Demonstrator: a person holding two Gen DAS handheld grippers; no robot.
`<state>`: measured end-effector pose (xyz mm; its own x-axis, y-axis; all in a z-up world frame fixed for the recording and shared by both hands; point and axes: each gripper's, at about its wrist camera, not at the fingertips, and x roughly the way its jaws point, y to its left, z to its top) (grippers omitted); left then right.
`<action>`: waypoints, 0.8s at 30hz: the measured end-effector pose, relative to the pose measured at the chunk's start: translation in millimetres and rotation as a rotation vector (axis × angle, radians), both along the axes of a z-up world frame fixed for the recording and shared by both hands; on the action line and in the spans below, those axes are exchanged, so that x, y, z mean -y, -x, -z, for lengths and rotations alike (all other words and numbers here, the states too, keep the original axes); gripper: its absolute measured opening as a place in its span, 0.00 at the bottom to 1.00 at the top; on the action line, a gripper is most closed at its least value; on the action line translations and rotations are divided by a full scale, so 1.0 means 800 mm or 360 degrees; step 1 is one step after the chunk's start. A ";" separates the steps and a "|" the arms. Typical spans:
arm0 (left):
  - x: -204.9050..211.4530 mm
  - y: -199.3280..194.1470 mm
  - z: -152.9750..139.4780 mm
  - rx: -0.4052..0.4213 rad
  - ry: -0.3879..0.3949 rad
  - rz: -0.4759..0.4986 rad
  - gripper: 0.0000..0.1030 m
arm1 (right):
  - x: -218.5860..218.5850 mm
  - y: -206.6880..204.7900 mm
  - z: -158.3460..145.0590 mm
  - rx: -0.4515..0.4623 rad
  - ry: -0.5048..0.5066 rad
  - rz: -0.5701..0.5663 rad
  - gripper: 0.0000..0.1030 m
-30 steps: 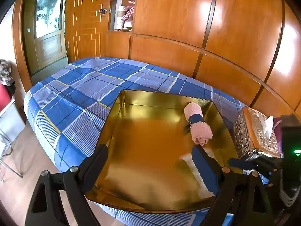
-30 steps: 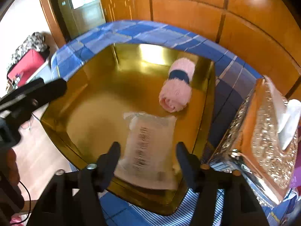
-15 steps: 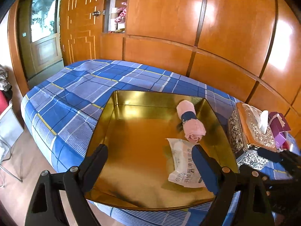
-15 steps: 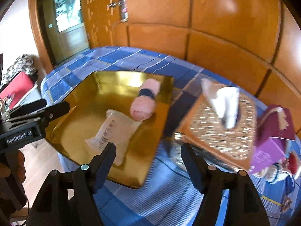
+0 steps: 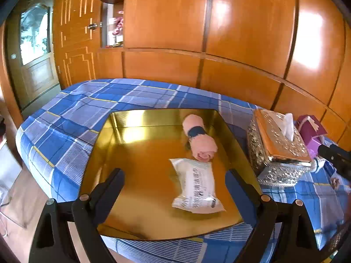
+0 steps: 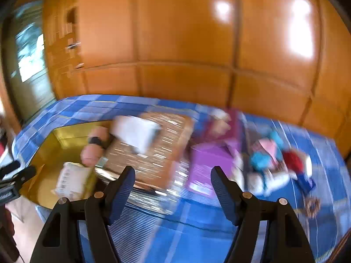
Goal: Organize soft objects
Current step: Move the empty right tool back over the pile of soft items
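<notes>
My right claw (image 6: 172, 188), jaws wide and empty, has swung off the white packet (image 5: 197, 186) now lying mid-frame in the gold tray (image 5: 109, 153), toward blurred soft things (image 6: 263, 155) at right.

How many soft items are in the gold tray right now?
2. The rolled pink towel lies toward the gold tray's far right side; the white packet sits just in front of it, nearer the camera. Nothing else shows inside.
</notes>
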<state>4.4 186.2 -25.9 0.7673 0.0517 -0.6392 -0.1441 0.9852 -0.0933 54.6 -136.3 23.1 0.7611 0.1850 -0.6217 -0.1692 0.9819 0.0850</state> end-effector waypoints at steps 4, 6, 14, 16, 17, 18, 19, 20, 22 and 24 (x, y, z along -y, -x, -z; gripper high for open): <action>0.016 0.001 0.002 -0.0009 -0.0001 0.0079 0.91 | 0.085 -0.013 0.024 -0.0170 -0.0168 0.0212 0.70; 0.024 0.003 0.000 0.0010 0.0009 0.0131 0.91 | 0.125 -0.015 0.033 -0.0233 -0.0221 0.0321 0.70; 0.065 0.007 -0.013 0.0049 0.0034 0.0330 0.91 | 0.241 -0.023 0.065 -0.0428 -0.0393 0.0618 0.70; 0.079 0.006 -0.015 0.0051 0.0023 0.0384 0.91 | 0.241 -0.024 0.068 -0.0422 -0.0371 0.0540 0.70; 0.084 0.006 -0.016 0.0047 0.0021 0.0403 0.91 | 0.239 -0.026 0.070 -0.0428 -0.0374 0.0489 0.70; 0.091 0.005 -0.016 0.0040 0.0020 0.0425 0.91 | 0.238 -0.029 0.072 -0.0438 -0.0392 0.0449 0.70; 0.097 0.004 -0.015 0.0030 0.0020 0.0443 0.91 | 0.237 -0.032 0.076 -0.0456 -0.0419 0.0406 0.70; 0.102 0.004 -0.015 0.0024 0.0017 0.0461 0.91 | 0.235 -0.036 0.080 -0.0479 -0.0451 0.0365 0.70; 0.112 0.004 -0.016 0.0017 0.0009 0.0491 0.91 | 0.232 -0.040 0.082 -0.0495 -0.0461 0.0340 0.70; 0.123 0.005 -0.017 0.0010 -0.0002 0.0531 0.91 | 0.230 -0.045 0.088 -0.0516 -0.0470 0.0337 0.66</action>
